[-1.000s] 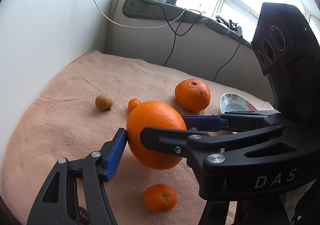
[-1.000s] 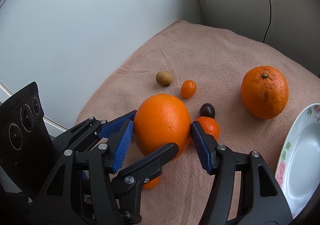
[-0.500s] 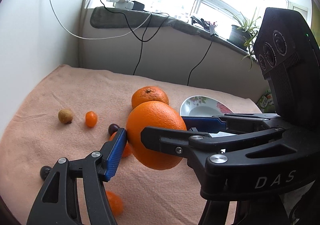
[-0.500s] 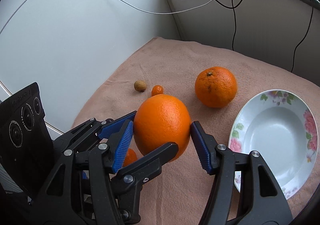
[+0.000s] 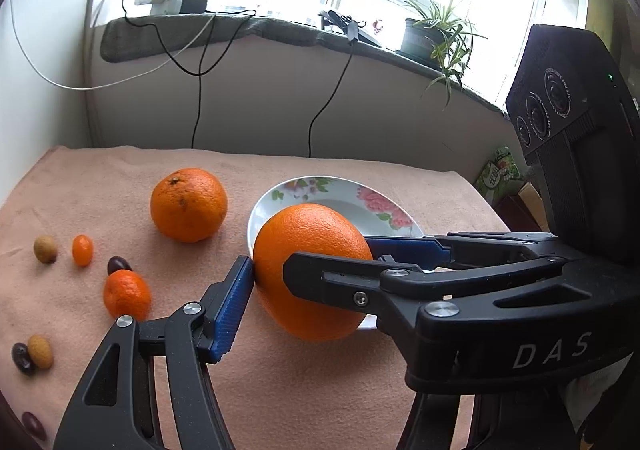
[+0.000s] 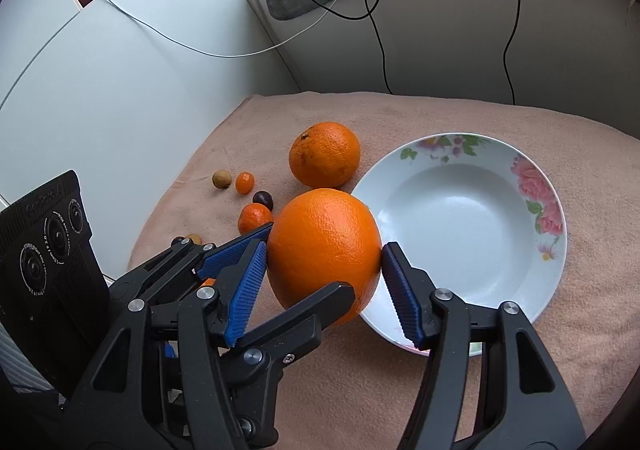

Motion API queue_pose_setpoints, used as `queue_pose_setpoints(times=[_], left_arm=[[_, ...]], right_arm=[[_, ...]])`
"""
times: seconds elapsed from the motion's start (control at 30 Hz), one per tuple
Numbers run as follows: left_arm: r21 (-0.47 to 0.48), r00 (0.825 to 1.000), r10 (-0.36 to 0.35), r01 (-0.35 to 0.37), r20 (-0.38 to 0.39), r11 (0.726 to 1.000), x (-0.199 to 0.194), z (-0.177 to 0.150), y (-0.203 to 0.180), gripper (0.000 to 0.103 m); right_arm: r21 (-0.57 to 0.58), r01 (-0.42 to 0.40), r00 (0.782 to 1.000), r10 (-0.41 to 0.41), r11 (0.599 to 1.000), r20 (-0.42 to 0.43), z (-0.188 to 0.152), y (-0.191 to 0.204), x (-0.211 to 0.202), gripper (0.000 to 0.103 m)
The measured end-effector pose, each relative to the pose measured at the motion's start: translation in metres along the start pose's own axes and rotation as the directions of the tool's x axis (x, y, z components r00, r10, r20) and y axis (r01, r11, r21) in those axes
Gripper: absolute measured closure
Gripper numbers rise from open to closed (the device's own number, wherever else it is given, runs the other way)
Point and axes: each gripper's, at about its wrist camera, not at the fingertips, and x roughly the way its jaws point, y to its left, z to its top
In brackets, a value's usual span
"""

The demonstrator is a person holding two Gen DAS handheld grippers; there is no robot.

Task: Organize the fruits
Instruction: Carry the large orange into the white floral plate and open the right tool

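Right wrist view: both grippers' jaws pinching one large orange (image 6: pixel 324 250) beside plate (image 6: pixel 554 246).

Black plastic grippers w/ ribbed blue pads (image 6: pixel 245 288), silver screws, "DAS" lettering.

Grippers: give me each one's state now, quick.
Left gripper: shut on the big orange.
Right gripper: shut on the same big orange, beside the empty plate.

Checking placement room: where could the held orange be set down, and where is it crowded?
The plate basin is empty, and the towel behind it is bare. Left of the second orange, small fruits cluster around the mandarin. Both grippers clamp the big orange.
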Motion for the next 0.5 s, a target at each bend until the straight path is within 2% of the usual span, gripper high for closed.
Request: queue_pose_setpoints(times=[0.3, 0.5], left_arm=[[0.029, 0.999, -0.020, 0.021, -0.033, 0.999, 0.013, -0.003, -0.021, 0.040], [0.033, 0.998, -0.024, 0.026, -0.051, 0.999, 0.017, -0.002, -0.022, 0.041]], right_arm=[[0.072, -0.009, 1.000, 0.008, 0.997, 0.013, -0.006, -0.027, -0.005, 0.041], [0.091, -0.018, 1.000, 0.018, 0.996, 0.009, -0.008, -0.033, -0.003, 0.040]])
